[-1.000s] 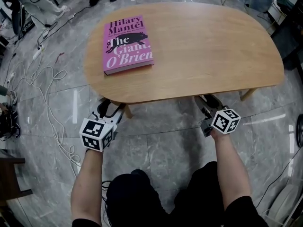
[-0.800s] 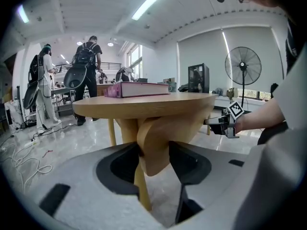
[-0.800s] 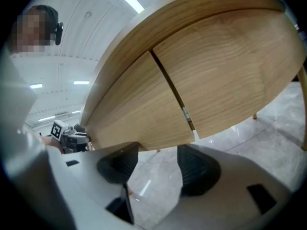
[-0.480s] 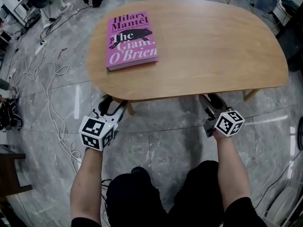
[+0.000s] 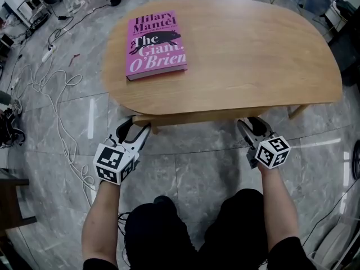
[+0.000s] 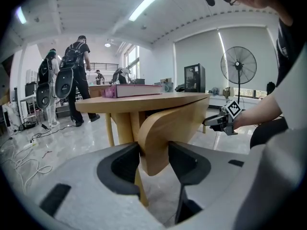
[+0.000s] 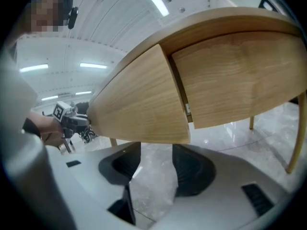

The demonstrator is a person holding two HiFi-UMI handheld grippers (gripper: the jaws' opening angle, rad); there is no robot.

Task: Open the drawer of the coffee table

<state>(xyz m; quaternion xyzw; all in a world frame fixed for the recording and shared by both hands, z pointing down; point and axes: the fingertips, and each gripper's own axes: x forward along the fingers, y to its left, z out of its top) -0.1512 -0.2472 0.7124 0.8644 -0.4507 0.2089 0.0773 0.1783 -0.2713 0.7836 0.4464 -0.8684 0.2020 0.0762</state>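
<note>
Both claws are in at the near edge of the oval wooden surface (image 5: 253, 55), tucked low under its lip. The left claw (image 5: 135, 129) has just squeezed in and is clamped on the left end of the curved drawer front (image 6: 160, 128). In the left gripper view the wood fills the gap and the pads (image 6: 122, 169) sit against it on both sides. Over to the right claw (image 5: 251, 129): its jaws have just been closing too, but the 2 pads stand apart with only grey floor showing between them. The drawer front's lower edge runs just above that gap, and neither pad visibly presses on it. The right gripper view has the drawer front standing a touch forward of the fixed panel (image 7: 240, 75) beside it, a dark seam between the 2. From the head view it's a thin wooden strip just proud of the surface's near rim, between the claws. On top, far left, lies 1 pink paperback (image 5: 156, 44), The Giant, O'Brien by Hilary Mantel, flat, cover up. White cables (image 5: 56, 111) loop over the marble floor (image 5: 197, 173) at the left.
</note>
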